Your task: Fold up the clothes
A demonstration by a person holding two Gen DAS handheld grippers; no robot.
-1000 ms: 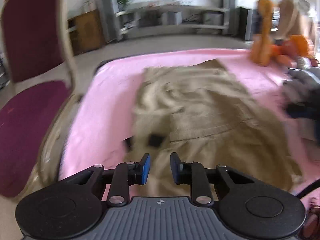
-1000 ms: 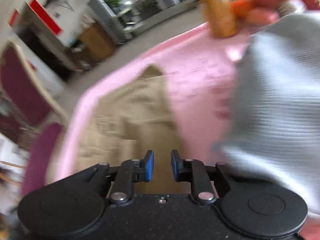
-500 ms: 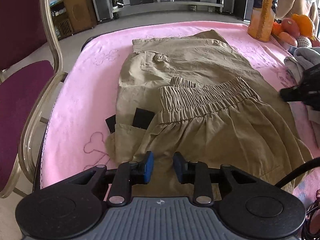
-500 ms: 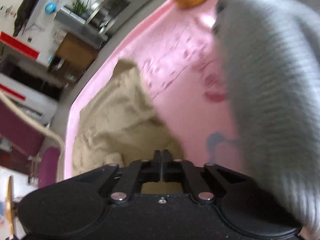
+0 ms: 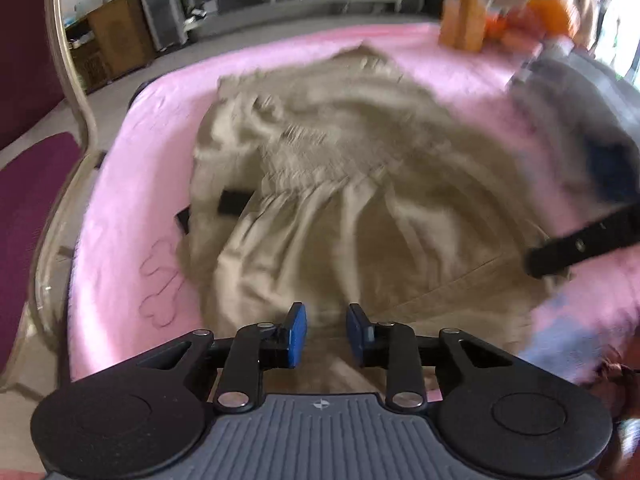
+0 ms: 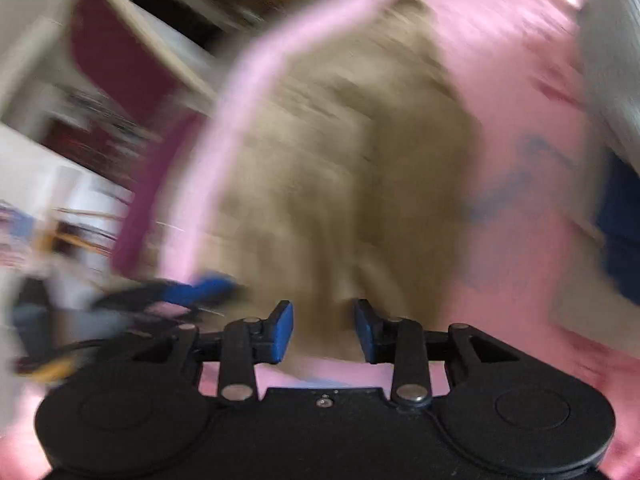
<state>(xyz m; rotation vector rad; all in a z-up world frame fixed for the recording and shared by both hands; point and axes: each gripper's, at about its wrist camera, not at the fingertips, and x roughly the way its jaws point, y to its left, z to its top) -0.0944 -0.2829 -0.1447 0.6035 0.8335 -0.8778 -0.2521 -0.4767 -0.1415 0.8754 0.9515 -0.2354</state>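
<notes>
**Khaki trousers lie ahead of both your open grippers**

Khaki cloth fills both views: the trousers (image 5: 352, 184) lie spread on the pink cover (image 5: 120, 264), straight ahead of each tool.

Your left gripper (image 5: 327, 334) has its blue pads parted with nothing between them, and it sits just over the near hem of the trousers. Your left camera is the sharper one. It alone shows the gathered waistband (image 5: 316, 160) folded across the middle of the cloth, a black patch (image 5: 234, 203) ahead and to the left of the fingers, and a bone outline (image 5: 160, 280) drawn on the cover to the left. Far ahead on the right stands an orange object (image 5: 466, 20), too blurred to name. To the right, the black finger of your right gripper (image 5: 580, 246) reaches onto the trousers' edge, with grey cloth (image 5: 576, 92) behind it.

Your right gripper (image 6: 323, 330) also stands open and empty, pads apart over the near edge of the trousers (image 6: 340, 168). That view is heavily smeared. It alone shows your left gripper's blue tips (image 6: 208, 289) off to its left, and a dark blue patch (image 6: 620, 224) at far right. A maroon chair (image 6: 116, 56) shows ahead left in it; the left camera shows the same chair (image 5: 28, 196) to its left.
</notes>
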